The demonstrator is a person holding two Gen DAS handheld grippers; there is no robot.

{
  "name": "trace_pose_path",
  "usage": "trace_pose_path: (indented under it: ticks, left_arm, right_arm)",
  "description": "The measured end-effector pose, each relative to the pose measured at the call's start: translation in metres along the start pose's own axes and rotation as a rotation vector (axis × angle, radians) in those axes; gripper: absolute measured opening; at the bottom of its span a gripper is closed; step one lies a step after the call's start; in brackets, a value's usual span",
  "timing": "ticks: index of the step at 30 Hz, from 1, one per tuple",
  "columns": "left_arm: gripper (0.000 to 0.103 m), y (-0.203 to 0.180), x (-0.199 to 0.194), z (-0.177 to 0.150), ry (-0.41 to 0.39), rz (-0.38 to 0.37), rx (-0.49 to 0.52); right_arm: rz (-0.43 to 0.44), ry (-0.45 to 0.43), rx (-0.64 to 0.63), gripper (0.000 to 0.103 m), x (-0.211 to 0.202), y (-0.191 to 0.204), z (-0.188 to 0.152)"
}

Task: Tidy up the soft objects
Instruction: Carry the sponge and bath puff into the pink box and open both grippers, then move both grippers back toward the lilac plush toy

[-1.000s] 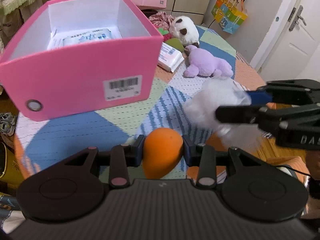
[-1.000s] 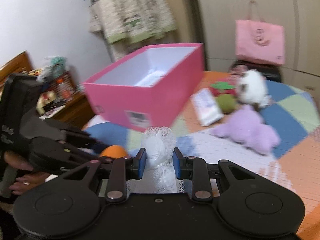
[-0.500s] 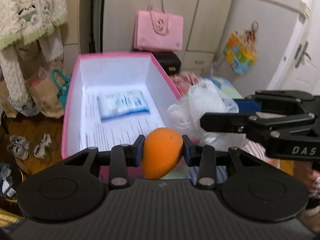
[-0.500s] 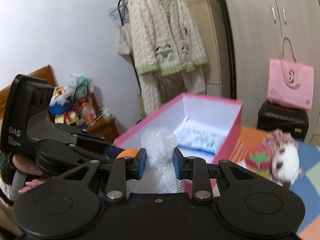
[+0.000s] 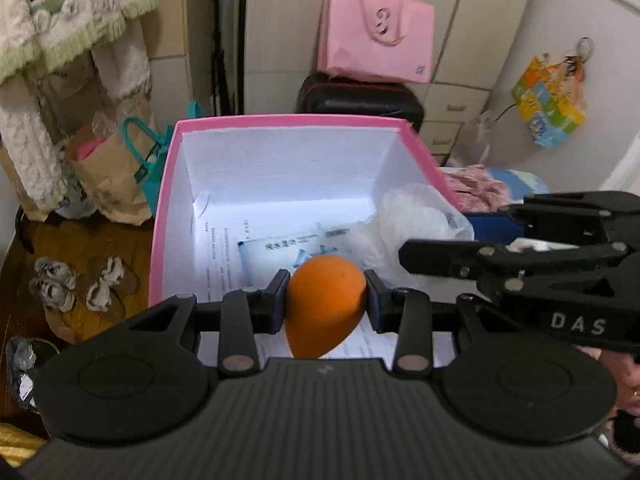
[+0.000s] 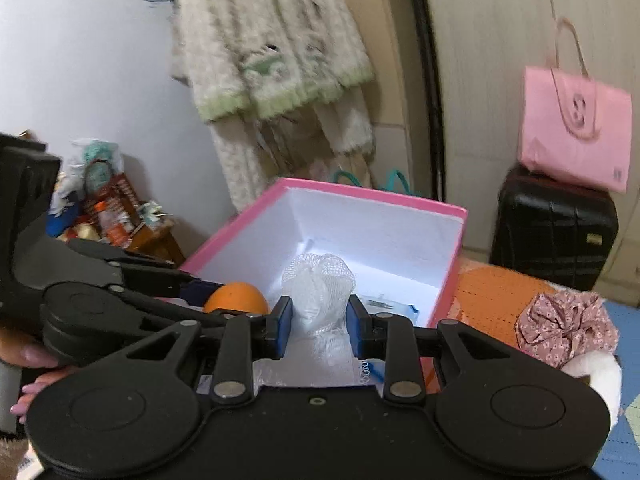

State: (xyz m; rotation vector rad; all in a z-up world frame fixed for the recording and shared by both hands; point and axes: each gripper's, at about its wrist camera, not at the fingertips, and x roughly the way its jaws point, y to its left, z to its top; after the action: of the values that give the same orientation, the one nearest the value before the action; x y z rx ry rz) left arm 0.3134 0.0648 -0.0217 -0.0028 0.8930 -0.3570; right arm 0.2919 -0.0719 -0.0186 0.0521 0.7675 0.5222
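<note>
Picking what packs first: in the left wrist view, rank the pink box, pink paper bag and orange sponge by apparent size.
1. Pink cardboard box
2. Pink paper bag, farther away
3. Orange egg-shaped sponge, nearest the camera, so flattered

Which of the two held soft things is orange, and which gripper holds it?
The egg-shaped sponge, pinched in the left gripper. The right gripper holds a white mesh ball instead.

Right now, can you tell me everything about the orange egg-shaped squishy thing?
The orange egg-shaped sponge looks smooth, matte and soft, like foam. It is plain orange, rounded at one end and tapering to a point at the other, and in the left wrist view the point faces the camera. The left gripper squeezes it between two blue pads, one on each side. It hangs over the open pink box with white insides, touching nothing but the pads.
</note>
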Motion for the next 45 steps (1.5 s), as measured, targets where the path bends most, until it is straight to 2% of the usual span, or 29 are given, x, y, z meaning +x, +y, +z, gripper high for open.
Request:
trace_pose_path:
  ticks: [3,9,13,15,16,17,19,21,29,33,35,37,39,45]
  left_arm:
    - [0.037,0.001,0.015,0.010,0.041,0.053,0.023]
    - [0.038,0.014,0.041,0.027,0.093,0.105,-0.008]
    - [0.040,0.018,0.043,0.031,0.099,0.090,-0.026]
    - [0.042,0.017,0.038,0.030,0.091,0.081,-0.011]
    - [0.044,0.015,0.034,0.029,0.088,0.081,0.002]
    - [0.048,0.012,0.028,0.027,0.083,0.092,0.021]
    - [0.066,0.008,0.015,0.024,0.043,0.142,0.056]
    - [0.072,0.005,-0.001,0.021,0.005,0.157,0.081]
    - [0.073,-0.011,-0.062,0.004,-0.055,0.145,0.147]
    - [0.074,-0.019,-0.091,-0.005,-0.072,0.109,0.163]
    - [0.076,-0.022,-0.104,-0.011,-0.082,0.099,0.177]
    - [0.084,-0.029,-0.118,-0.017,-0.095,0.090,0.197]
    - [0.088,-0.035,-0.129,-0.022,-0.098,0.058,0.210]
    - [0.092,-0.061,-0.149,-0.043,-0.077,-0.014,0.257]
  right_arm:
    - [-0.024,0.041,-0.032,0.034,0.019,-0.004,0.004]
    - [-0.070,0.098,-0.090,0.037,0.048,-0.006,0.020]
    - [-0.096,0.100,-0.104,0.040,0.049,-0.006,0.023]
    - [-0.104,0.094,-0.105,0.045,0.043,-0.005,0.023]
    - [-0.115,0.095,-0.106,0.051,0.040,-0.004,0.023]
    - [-0.128,0.098,-0.104,0.053,0.036,-0.002,0.022]
    - [-0.142,0.082,-0.113,0.055,0.025,0.005,0.021]
    - [-0.142,0.072,-0.130,0.065,0.014,0.012,0.020]
    - [-0.132,0.049,-0.230,0.067,-0.030,0.049,0.010]
    - [-0.122,0.031,-0.263,0.067,-0.057,0.063,0.005]
    - [-0.122,0.019,-0.280,0.067,-0.070,0.071,0.000]
    - [-0.119,0.014,-0.297,0.068,-0.082,0.077,-0.004]
    - [-0.120,0.011,-0.310,0.068,-0.093,0.082,-0.010]
    - [-0.107,-0.003,-0.330,0.068,-0.127,0.087,-0.032]
